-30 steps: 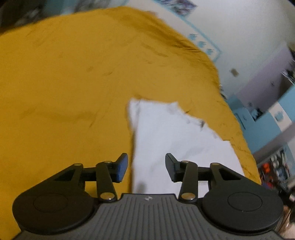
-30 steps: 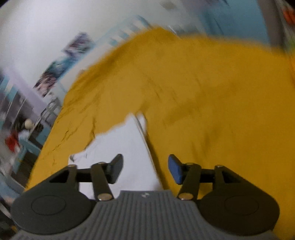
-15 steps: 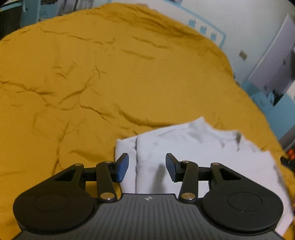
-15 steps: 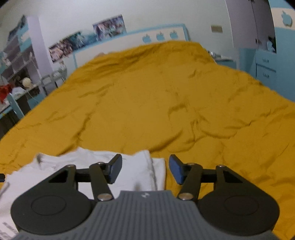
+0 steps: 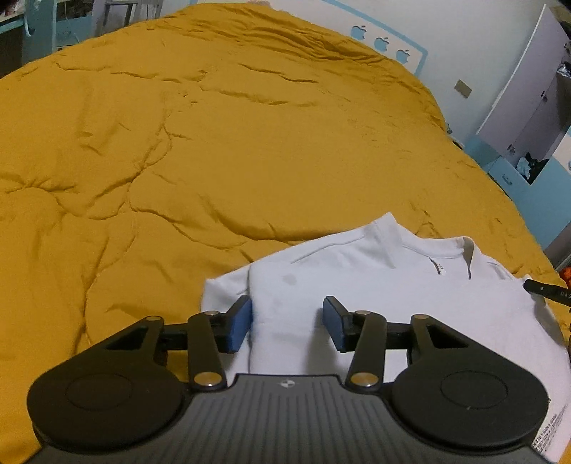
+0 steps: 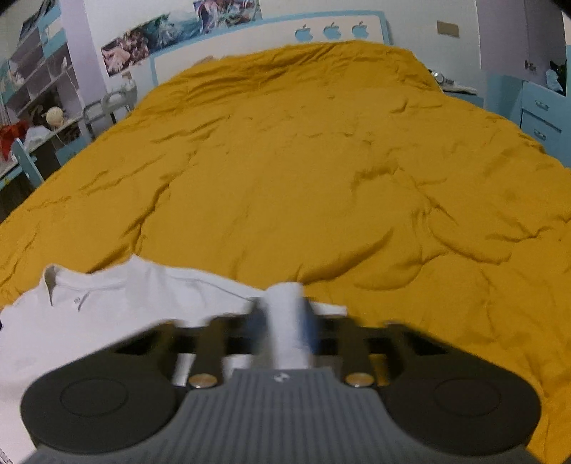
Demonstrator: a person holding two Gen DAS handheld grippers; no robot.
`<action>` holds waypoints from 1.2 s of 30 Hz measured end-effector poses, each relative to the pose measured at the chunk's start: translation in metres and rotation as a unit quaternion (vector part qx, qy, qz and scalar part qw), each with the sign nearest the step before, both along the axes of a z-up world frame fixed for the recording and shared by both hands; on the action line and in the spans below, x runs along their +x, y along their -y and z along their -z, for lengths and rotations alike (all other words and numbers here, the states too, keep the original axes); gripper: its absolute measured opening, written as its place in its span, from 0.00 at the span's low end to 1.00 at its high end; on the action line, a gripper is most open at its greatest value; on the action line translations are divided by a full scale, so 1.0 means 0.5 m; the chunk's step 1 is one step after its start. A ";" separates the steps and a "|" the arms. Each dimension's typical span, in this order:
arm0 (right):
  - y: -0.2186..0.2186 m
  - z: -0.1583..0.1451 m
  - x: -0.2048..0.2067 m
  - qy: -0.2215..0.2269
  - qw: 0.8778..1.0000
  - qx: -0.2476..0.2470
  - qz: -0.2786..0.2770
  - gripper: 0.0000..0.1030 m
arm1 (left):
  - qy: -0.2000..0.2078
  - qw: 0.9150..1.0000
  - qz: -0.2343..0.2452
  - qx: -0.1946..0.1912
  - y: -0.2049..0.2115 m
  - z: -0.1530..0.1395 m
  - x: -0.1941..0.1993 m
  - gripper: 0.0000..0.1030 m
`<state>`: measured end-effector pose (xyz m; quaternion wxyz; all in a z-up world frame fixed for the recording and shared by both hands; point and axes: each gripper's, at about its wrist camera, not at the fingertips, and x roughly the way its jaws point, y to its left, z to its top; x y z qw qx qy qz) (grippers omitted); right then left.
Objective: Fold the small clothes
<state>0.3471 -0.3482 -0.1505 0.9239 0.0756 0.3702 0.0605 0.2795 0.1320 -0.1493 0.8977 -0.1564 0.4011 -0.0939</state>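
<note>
A small white shirt lies partly folded on the mustard-yellow bed cover; its collar points away from me. My left gripper is open over the shirt's left folded edge, its blue pads either side of the cloth without pinching it. In the right wrist view the shirt lies to the left, and my right gripper is shut on a bunched fold of the shirt's right edge, blurred by motion.
The yellow bed cover stretches far ahead to a white headboard with apple shapes. Shelves and a chair stand at the left, blue drawers at the right. The tip of the other gripper shows at the shirt's right edge.
Both grippers swung from a steep, blurred look at the bed to low and level at the shirt's edges. The right gripper, open half a second ago, has closed on the shirt's edge.
</note>
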 end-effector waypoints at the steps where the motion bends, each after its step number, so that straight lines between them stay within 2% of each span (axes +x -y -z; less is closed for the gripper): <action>1: 0.001 -0.003 -0.003 0.005 1.000 0.003 -0.001 0.08 | -0.001 1.000 0.000 0.002 0.000 0.000 0.003 0.53; 3: 0.001 -0.008 -0.006 0.013 1.000 0.006 -0.001 0.08 | -0.002 1.000 -0.001 0.000 -0.001 0.002 0.008 0.52; 5: -0.005 -0.011 -0.012 0.016 1.000 0.003 -0.001 0.08 | -0.005 1.000 0.009 -0.018 -0.003 0.003 0.014 0.34; 6: -0.007 -0.011 -0.013 0.016 1.000 0.002 0.000 0.08 | 0.000 1.000 0.012 -0.028 -0.005 0.002 0.013 0.09; 8: -0.009 -0.012 -0.015 0.015 1.000 0.003 0.005 0.08 | 0.013 0.998 0.015 -0.051 -0.011 -0.003 0.008 0.08; 13: -0.012 -0.035 -0.025 0.038 0.999 0.019 0.013 0.08 | 0.065 0.995 -0.025 -0.064 -0.052 -0.046 -0.030 0.07; 16: -0.027 -0.044 -0.015 0.044 0.999 0.006 0.006 0.04 | 0.055 0.996 -0.041 -0.053 -0.072 -0.043 -0.019 0.07; 18: -0.035 -0.032 0.002 0.034 0.999 -0.001 0.010 0.04 | 0.029 0.998 -0.032 -0.035 -0.069 -0.017 0.005 0.08; 20: -0.038 -0.010 0.019 0.019 0.999 -0.021 0.024 0.03 | -0.003 0.999 -0.029 -0.032 -0.064 0.018 0.027 0.10; 21: -0.038 0.000 0.026 0.011 0.998 -0.041 0.038 0.04 | -0.023 0.999 -0.020 -0.028 -0.061 0.035 0.039 0.17; 23: -0.026 0.007 0.028 0.007 0.997 -0.050 0.062 0.14 | -0.015 0.999 -0.024 -0.035 -0.068 0.033 0.039 0.17; 26: -0.003 -0.029 -0.008 0.030 0.996 -0.023 0.082 0.23 | -0.015 0.997 -0.045 -0.056 -0.084 -0.004 0.014 0.22; 27: 0.000 -0.048 -0.031 0.038 0.996 -0.008 0.076 0.24 | -0.017 0.997 -0.045 -0.056 -0.084 -0.021 0.000 0.28; 29: -0.012 -0.091 -0.088 0.046 0.998 0.019 0.047 0.30 | -0.022 0.997 -0.029 -0.063 -0.071 -0.060 -0.041 0.33; 31: -0.035 -0.121 -0.151 0.049 0.998 0.046 0.001 0.35 | -0.021 0.997 0.004 -0.070 -0.039 -0.092 -0.098 0.52; 33: -0.068 -0.140 -0.224 0.044 0.996 0.068 -0.046 0.36 | -0.021 0.997 0.029 -0.074 -0.010 -0.112 -0.163 0.62; 36: -0.100 -0.133 -0.315 0.022 0.991 0.097 -0.085 0.37 | -0.026 0.995 0.053 -0.085 0.030 -0.113 -0.248 0.64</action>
